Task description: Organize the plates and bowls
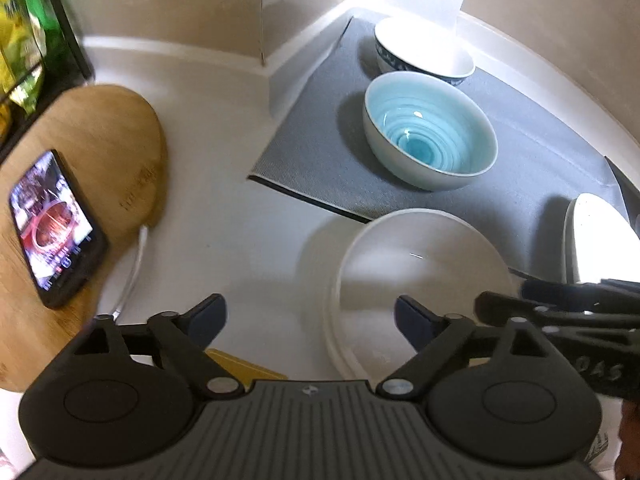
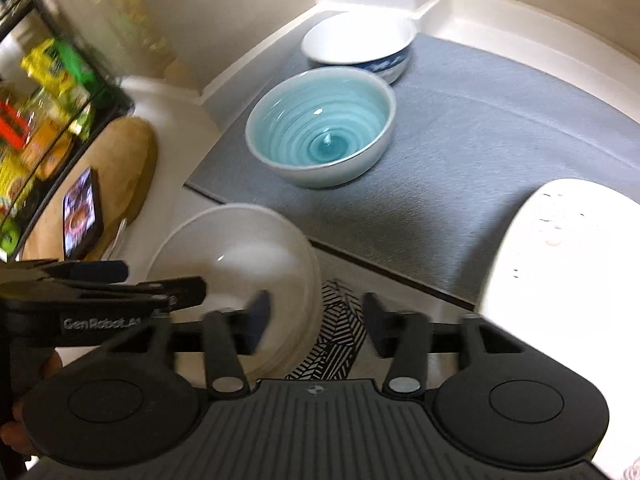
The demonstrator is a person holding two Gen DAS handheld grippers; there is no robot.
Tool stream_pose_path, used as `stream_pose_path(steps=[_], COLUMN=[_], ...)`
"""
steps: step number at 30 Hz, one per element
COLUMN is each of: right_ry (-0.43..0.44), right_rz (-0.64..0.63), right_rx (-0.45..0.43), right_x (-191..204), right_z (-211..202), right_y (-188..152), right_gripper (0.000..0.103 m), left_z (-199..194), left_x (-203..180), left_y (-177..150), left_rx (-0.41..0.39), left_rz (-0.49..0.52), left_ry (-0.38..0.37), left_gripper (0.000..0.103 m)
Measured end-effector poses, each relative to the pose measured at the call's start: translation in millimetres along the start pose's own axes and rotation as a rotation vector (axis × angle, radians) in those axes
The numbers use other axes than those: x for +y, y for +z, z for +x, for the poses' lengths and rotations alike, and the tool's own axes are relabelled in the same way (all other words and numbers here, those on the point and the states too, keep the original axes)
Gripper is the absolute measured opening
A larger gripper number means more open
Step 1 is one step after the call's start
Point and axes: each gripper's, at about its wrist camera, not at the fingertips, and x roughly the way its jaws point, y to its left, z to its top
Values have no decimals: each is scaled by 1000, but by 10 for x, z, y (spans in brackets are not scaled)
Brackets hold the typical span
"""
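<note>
With jaws wide and empty, the left gripper has the stacked white plates just ahead at one o'clock, nearer than the right gripper, half-open and empty, which sees them at ten o'clock.

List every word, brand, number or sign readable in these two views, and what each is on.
"GenRobot.AI": white print on the side of the left gripper; the last letter is partly cut off.
"0 A S" or similar: raised marks on the right gripper's body; unclear.
Phone screen: coloured image with text, too blurred to read.
Packets in the rack: print too blurred.
Bowls and plates: no text.
</note>
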Motion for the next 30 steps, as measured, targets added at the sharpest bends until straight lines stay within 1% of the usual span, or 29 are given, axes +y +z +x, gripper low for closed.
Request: stream_pose_path(steps=[1,2,5,7,9,12,15,19,23,28,30], right_ry=[0,-1,-13,-20,-28,-39,-52,-71,-92,-117,-128], right_rz=[10,20,45,56,70,87,103,121,133,137,123], right_rx=[-7,-14,-38,-55,-71,-92,-110,-137,-167,-199,-210], right_x=[-10,-19,-38,-44,-41,-30,-8,39,77,113,100], right_z=[-30,-60,-162,-229,-293,-374,-437,-524,-606,-701,-720], right_y=[0,-3,-18,-41,-69,-129,-185,-232,-279,-260,-200], right_gripper=[60,62,69,69,73,76,77,77,78,78,79], left_z=[-28,-59,-154,-226,-285,-356,-417,-484,-565,-641,-639], left_x=[13,24,69,111,133,143,165,242,276,287,276], left_y=[6,11,14,3,-12,-41,-61,-65,-53,49,133], left_rx=[-7,-16,-31,-41,-46,-52,-69,-89,-113,-130,-138], left_rz=[1,3,2,-2,-1,9,22,2,19,41,38], left_ry=[5,7,3,2,3,8,-2,-16,-28,-63,-61], left_gripper=[101,102,103,103,103,103,103,103,103,103,103])
